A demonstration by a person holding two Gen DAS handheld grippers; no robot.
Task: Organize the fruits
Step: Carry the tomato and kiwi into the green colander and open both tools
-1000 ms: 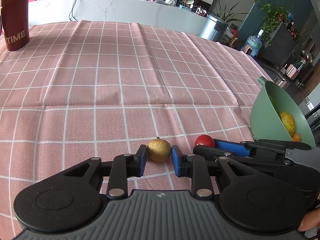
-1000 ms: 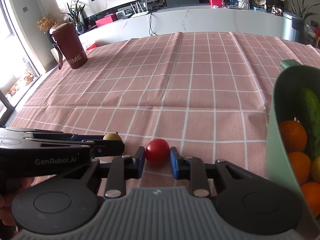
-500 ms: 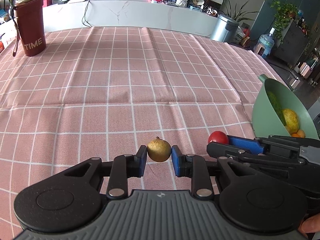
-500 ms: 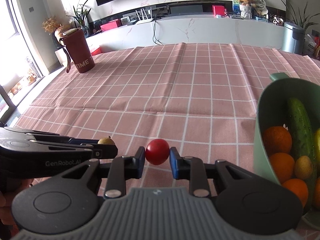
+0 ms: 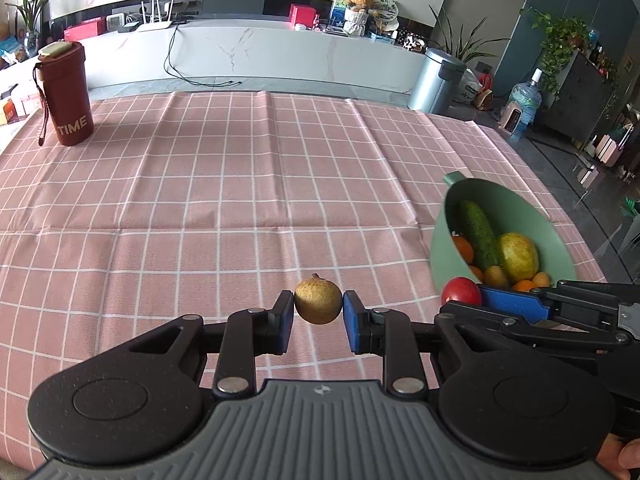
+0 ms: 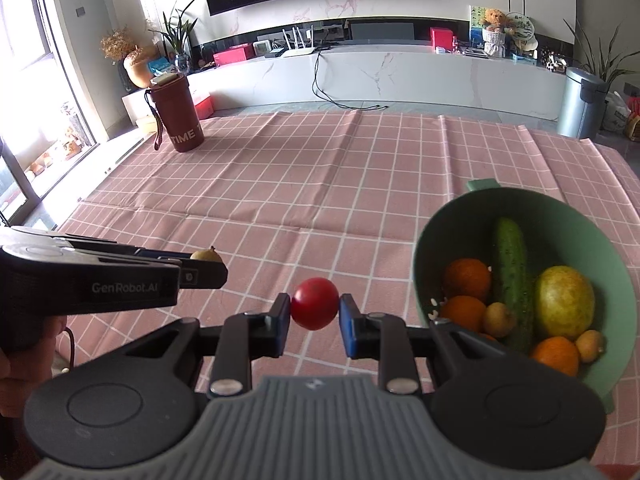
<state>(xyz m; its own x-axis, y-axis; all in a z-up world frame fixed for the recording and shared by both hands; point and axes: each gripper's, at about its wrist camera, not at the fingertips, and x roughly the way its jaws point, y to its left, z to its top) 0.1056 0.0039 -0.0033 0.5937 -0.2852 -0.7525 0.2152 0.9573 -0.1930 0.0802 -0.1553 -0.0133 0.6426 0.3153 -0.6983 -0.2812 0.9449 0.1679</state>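
Note:
My left gripper (image 5: 319, 307) is shut on a small brownish-yellow round fruit (image 5: 319, 299), held above the pink checked tablecloth. My right gripper (image 6: 314, 309) is shut on a small red tomato (image 6: 314, 303), also lifted off the cloth. In the left wrist view the tomato (image 5: 461, 291) shows at the right gripper's tip, just left of the green bowl (image 5: 508, 200). The green bowl (image 6: 528, 204) sits to the right and holds a cucumber (image 6: 509, 268), oranges (image 6: 467, 279), a yellow-green fruit (image 6: 564, 302) and small brown fruits. The left gripper (image 6: 200, 266) shows at left with its fruit (image 6: 206, 255).
A dark red tumbler (image 5: 64, 92) marked TIME stands at the far left of the table. The tablecloth (image 5: 240, 184) has creases and fold lines. Beyond the table's far edge are a white counter, a metal bin (image 5: 438, 80) and plants.
Both grippers have risen with their fruits and drawn back, so more of the table and the room shows. The bowl's inside has come into fuller view.

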